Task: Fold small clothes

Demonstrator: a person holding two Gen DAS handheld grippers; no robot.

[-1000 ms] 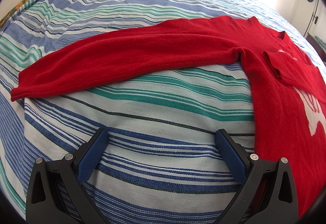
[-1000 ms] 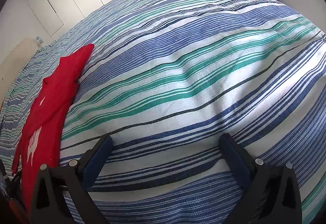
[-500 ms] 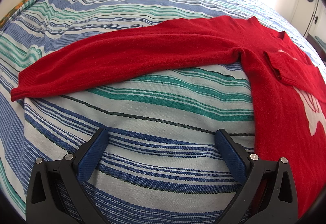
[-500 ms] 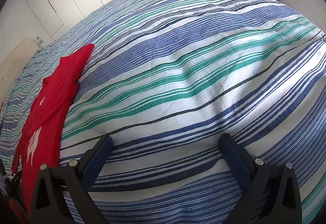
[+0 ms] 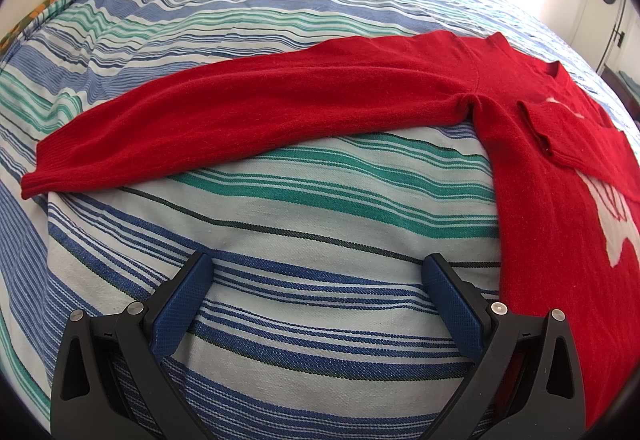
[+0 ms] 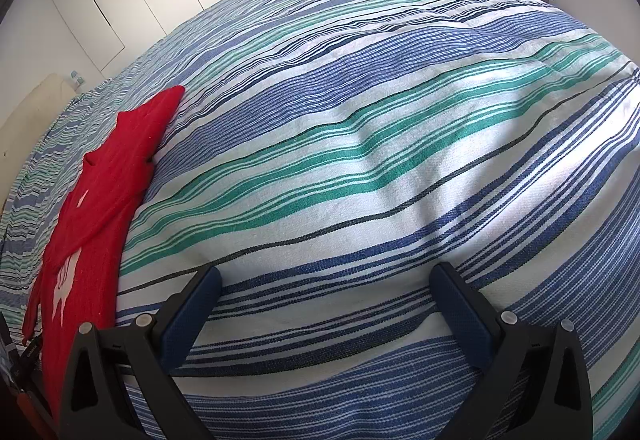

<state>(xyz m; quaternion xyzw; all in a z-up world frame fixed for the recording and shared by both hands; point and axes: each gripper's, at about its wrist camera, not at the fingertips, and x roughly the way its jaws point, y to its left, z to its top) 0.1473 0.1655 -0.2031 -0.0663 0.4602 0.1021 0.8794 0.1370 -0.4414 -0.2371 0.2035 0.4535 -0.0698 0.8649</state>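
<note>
Red knit wool was what the sweater [image 5: 532,176] was made of, with a slightly fuzzy surface and a white figure worked into the chest. It was laid flat on a bedspread [image 5: 280,200] striped in blue, green and white. Ahead of the left gripper [image 5: 316,272], one sleeve [image 5: 248,108] was stretched out straight, running from the shoulder ahead and to the right across to a ribbed cuff far ahead on the left. The body of the garment was seen to the right of that gripper, its side edge passing just beside the right-hand finger. The other sleeve [image 5: 576,136] was folded in across the chest, its ribbed cuff resting on the body, partly covering the white figure. The neckline was found at the far right, beyond the folded sleeve.

The left gripper was spread wide and nothing was held between its blue pads [image 5: 182,300]; only bare striped cloth was seen between them.

The right gripper [image 6: 328,276] was likewise spread wide and empty, over bare bedspread. From it the sweater [image 6: 108,192] was seen well off to the left, lying lengthwise, with the white figure visible on its front.
</note>
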